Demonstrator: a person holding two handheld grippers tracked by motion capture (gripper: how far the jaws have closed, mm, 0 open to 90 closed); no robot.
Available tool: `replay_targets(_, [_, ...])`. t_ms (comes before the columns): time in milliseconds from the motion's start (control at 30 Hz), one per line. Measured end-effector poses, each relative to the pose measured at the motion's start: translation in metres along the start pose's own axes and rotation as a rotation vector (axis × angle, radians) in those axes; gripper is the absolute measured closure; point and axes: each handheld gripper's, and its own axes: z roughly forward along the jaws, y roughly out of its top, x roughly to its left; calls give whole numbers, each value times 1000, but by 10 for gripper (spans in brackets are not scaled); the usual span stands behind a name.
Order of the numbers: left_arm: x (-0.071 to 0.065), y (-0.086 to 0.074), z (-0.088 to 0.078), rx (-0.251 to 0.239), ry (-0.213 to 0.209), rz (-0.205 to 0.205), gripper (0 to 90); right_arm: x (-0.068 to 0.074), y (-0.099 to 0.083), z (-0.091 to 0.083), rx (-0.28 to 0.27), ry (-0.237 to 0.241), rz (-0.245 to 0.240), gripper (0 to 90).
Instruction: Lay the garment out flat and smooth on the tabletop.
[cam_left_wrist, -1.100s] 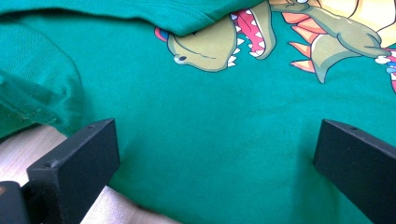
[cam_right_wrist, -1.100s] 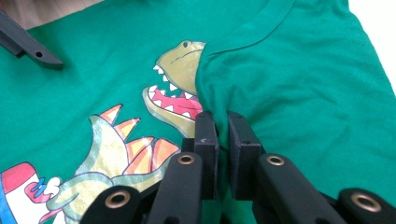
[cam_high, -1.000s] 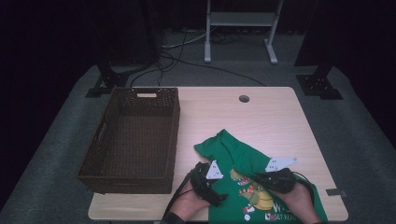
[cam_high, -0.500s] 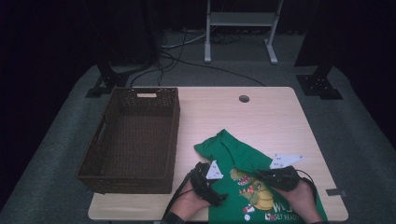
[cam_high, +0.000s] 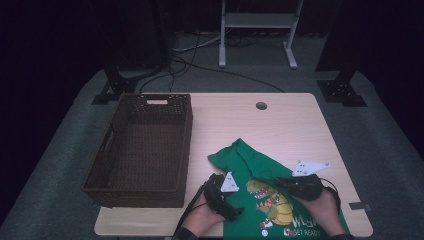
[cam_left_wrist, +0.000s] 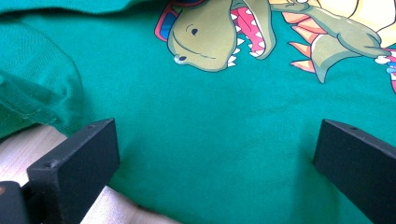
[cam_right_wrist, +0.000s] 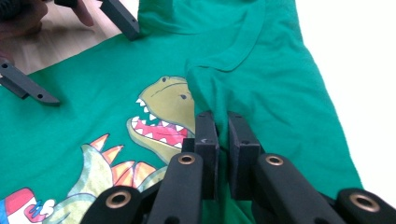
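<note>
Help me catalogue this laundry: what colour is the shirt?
Green shirt with a dinosaur print; clearest in the right gripper view.

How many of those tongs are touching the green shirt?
2. The left tongs rest open on the green shirt, at its left edge beside the dinosaur print. The right tongs pinch a raised fold at the shirt's right.

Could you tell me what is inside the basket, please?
The basket looks empty: the high view shows bare woven floor and walls. The strip of floor just behind its near wall is hidden from this angle. The shirt lies on the table beside it.
</note>
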Motion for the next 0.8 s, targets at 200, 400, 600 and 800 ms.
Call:
replay_targets(200, [0,0,0,0,0,0,0,-4,2,-2,-14,-4,1,855])
replay_targets(400, [0,0,0,0,0,0,0,-9,2,-3,-30,-9,20,856])
replay_targets(600, [0,0,0,1,0,1,0,-14,4,-5,-49,-16,33,856])
replay_targets(800, [0,0,0,0,0,0,0,-17,6,-5,-43,-26,25,855])
